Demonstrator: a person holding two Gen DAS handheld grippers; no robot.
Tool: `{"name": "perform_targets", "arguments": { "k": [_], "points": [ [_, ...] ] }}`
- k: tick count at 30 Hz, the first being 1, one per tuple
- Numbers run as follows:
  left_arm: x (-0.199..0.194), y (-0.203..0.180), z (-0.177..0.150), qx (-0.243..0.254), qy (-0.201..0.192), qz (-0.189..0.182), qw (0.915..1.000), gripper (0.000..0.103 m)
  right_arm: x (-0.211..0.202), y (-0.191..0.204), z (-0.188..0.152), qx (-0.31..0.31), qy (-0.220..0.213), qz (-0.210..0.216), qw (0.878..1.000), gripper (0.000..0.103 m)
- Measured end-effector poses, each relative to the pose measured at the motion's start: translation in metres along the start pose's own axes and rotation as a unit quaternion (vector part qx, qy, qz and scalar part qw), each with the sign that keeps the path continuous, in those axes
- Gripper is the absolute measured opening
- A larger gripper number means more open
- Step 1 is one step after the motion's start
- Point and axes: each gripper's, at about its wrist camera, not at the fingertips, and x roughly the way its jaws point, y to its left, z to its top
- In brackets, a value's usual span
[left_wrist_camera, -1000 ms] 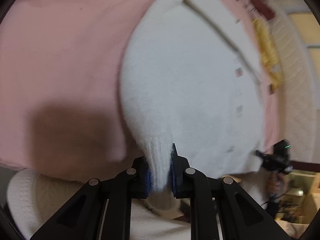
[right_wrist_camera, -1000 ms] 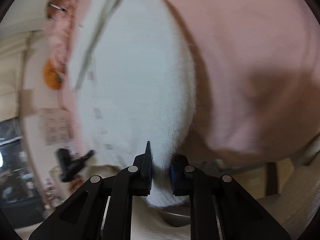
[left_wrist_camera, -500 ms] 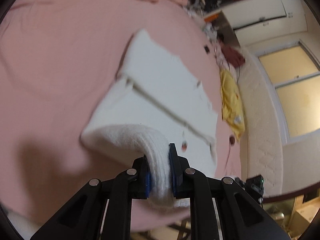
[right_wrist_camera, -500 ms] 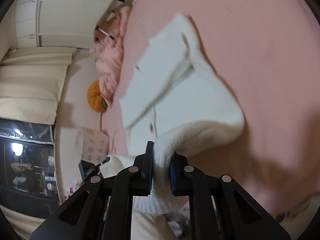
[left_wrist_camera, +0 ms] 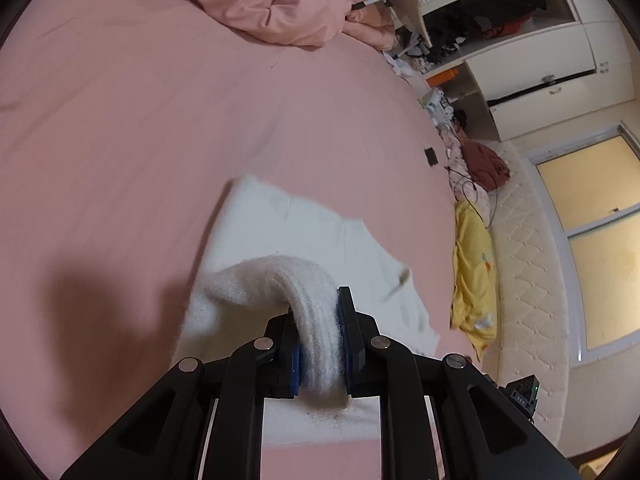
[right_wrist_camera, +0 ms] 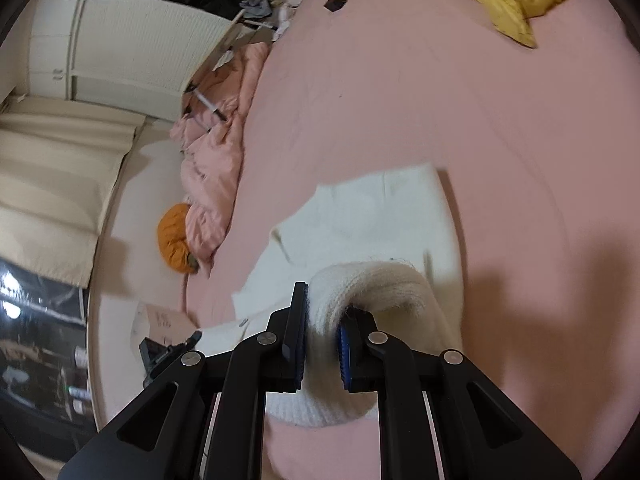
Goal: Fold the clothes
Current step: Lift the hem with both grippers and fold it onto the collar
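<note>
A white fuzzy knit cardigan lies on the pink bed sheet, its near hem lifted and curled over the rest. My left gripper is shut on a ribbed bottom corner of it. In the right wrist view the same cardigan spreads ahead, and my right gripper is shut on the other ribbed corner, which arches up from the jaws. The part of the cardigan under the raised hem is hidden.
A crumpled pink duvet lies at the far end of the bed. A yellow garment sits at the bed's edge by a padded cream wall. An orange cushion, a small black item and cluttered shelves are also in view.
Both grippers have risen and moved forward over the bed with the hem, folding it toward the collar. The cardigan looks smaller and further off, and the room has come into view.
</note>
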Motion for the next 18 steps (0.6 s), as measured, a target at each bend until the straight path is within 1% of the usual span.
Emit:
{"name": "perform_targets", "arguments": {
  "k": [2,5,8,12,14,17,18],
  "points": [
    [0.016,0.001,0.018,-0.001,0.002,0.011,0.9999,0.015,0.017,-0.005,0.018,0.009,0.002,-0.006,1.000,0.014],
    [0.045,0.011,0.039,-0.016,0.016,0.019,0.9996,0.015,0.043,-0.017,0.043,0.026,0.008,-0.017,0.999,0.014],
    [0.073,0.030,0.052,-0.028,0.033,0.042,0.9982,0.015,0.073,-0.042,0.060,0.063,0.019,-0.020,0.998,0.014],
    [0.091,0.045,0.057,-0.046,0.045,0.030,0.9975,0.015,0.106,-0.085,0.074,0.129,0.030,-0.014,0.991,0.014],
    [0.097,0.054,0.059,-0.061,0.056,0.021,0.9964,0.016,0.118,-0.112,0.076,0.191,0.038,0.026,0.981,0.014],
    [0.102,0.057,0.071,-0.095,0.078,0.000,0.9924,0.019,0.125,-0.134,0.082,0.259,0.053,0.082,0.961,0.016],
    [0.102,0.057,0.076,-0.106,0.083,-0.008,0.9909,0.023,0.124,-0.140,0.083,0.295,0.054,0.107,0.948,0.019]
  ]
}}
